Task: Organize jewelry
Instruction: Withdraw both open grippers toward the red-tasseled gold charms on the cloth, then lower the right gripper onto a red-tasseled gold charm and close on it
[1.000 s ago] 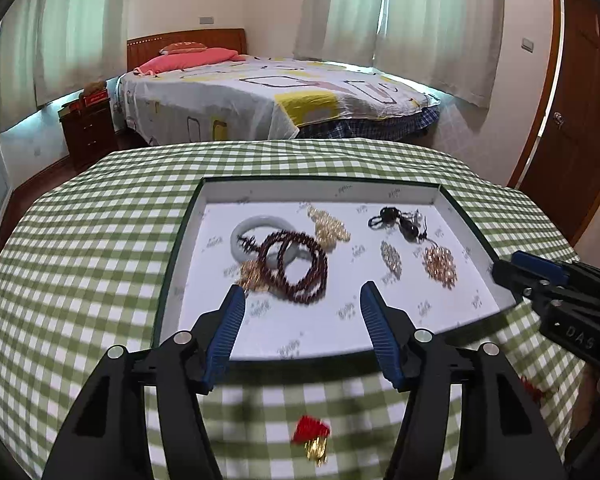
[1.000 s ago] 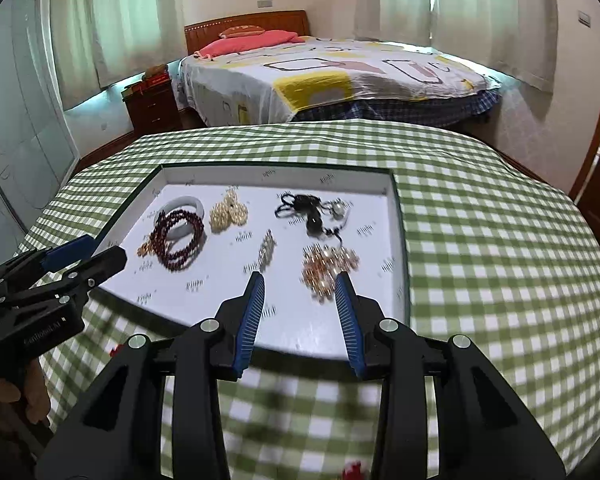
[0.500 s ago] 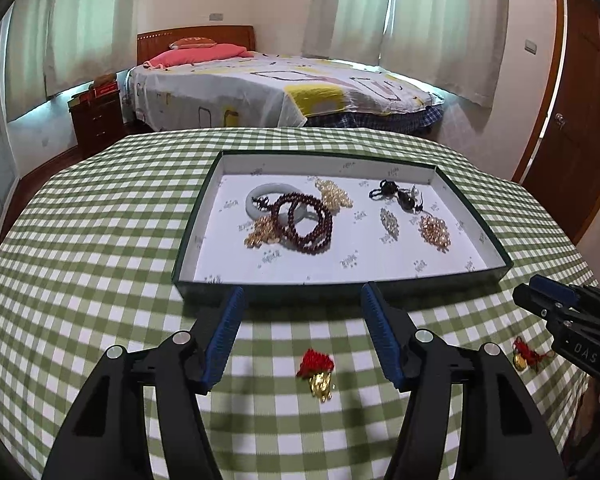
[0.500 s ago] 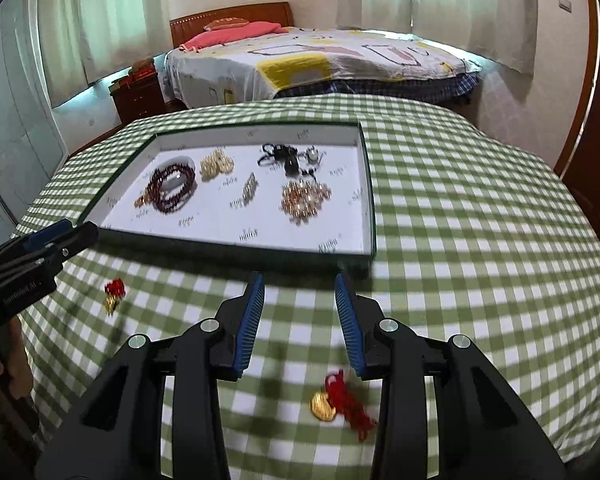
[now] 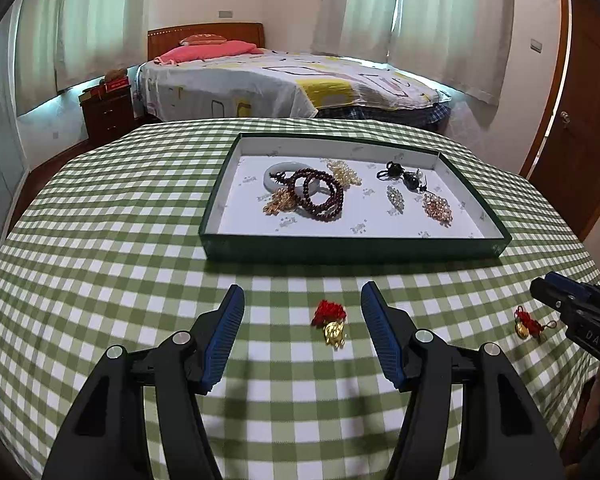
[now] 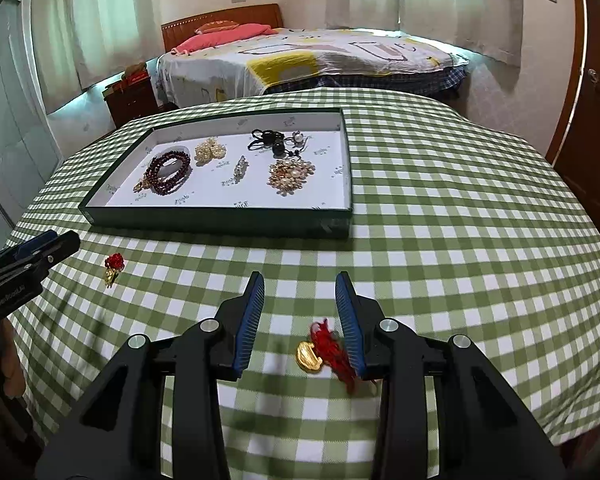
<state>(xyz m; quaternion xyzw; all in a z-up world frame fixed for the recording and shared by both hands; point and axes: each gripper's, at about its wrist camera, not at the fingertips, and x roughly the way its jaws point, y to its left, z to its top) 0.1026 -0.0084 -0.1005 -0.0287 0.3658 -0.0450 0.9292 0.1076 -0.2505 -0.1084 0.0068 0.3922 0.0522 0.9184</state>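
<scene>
A dark green tray (image 5: 352, 250) (image 6: 220, 218) with a white floor holds several jewelry pieces: a dark red bead bracelet (image 5: 320, 196) (image 6: 168, 170), a pale bangle, pearl and gold brooches (image 6: 290, 172). Two gold charms with red tassels lie on the checked tablecloth in front of the tray. My left gripper (image 5: 302, 300) is open with one charm (image 5: 332, 322) (image 6: 112, 268) between its fingers. My right gripper (image 6: 300, 284) (image 5: 556, 294) is open around the other charm (image 6: 324, 350) (image 5: 528, 324), whose tassel touches the right finger.
The round table has a green-and-white checked cloth (image 5: 100, 240). Behind it stand a bed (image 5: 280, 80), a dark wooden nightstand (image 5: 108, 112) and a wooden door (image 5: 580, 120) at the right. The table edge falls away close below both grippers.
Both grippers have drawn back from over the tray toward the table's near edge. Each now has a red-tasselled gold charm between its open fingers. Tray contents have not moved.
</scene>
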